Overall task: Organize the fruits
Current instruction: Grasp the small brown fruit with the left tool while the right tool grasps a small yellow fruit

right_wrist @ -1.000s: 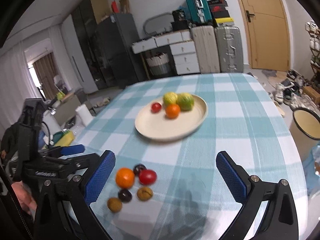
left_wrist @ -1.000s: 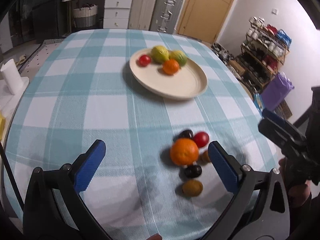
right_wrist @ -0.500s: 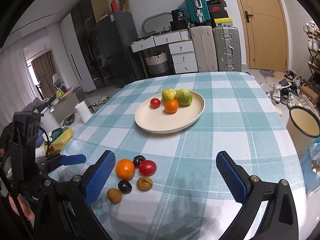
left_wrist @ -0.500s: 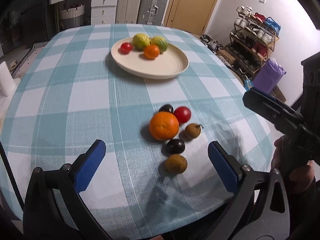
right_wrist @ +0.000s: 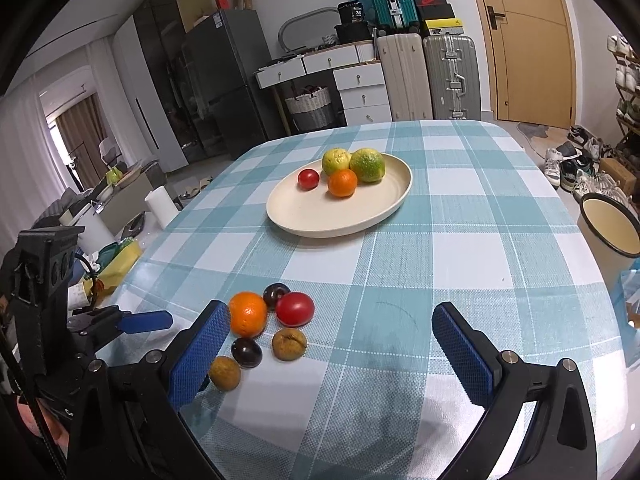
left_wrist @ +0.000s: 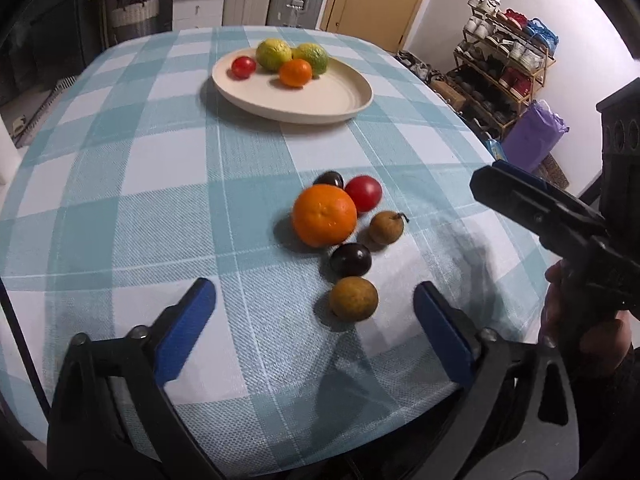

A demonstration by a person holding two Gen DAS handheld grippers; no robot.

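A loose cluster lies on the checked cloth near the table's front edge: an orange point(left_wrist: 324, 215), a red tomato point(left_wrist: 363, 193), two dark plums point(left_wrist: 351, 259) and two brown fruits point(left_wrist: 354, 298). Farther back, a cream plate point(left_wrist: 320, 100) holds a tomato, a small orange and two yellow-green citrus. My left gripper point(left_wrist: 312, 300) hovers over the near end of the cluster. Its jaws are closing, with the nearest brown fruit just ahead between the tips and untouched. My right gripper point(right_wrist: 331, 312) stands open beside the cluster, its left finger point(right_wrist: 200, 348) close to the orange point(right_wrist: 248, 314).
The table's front edge runs just below both grippers. A hand point(left_wrist: 588, 340) holds the right gripper at the table's right side. A cream bin point(right_wrist: 610, 228) stands off the right edge, a paper roll point(right_wrist: 160, 204) off the left. Suitcases, drawers and a shoe rack line the walls.
The left gripper has come down and in toward the loose fruit, which now looks larger and nearer, and its fingers stand slightly closer together. The right gripper has stayed in place.
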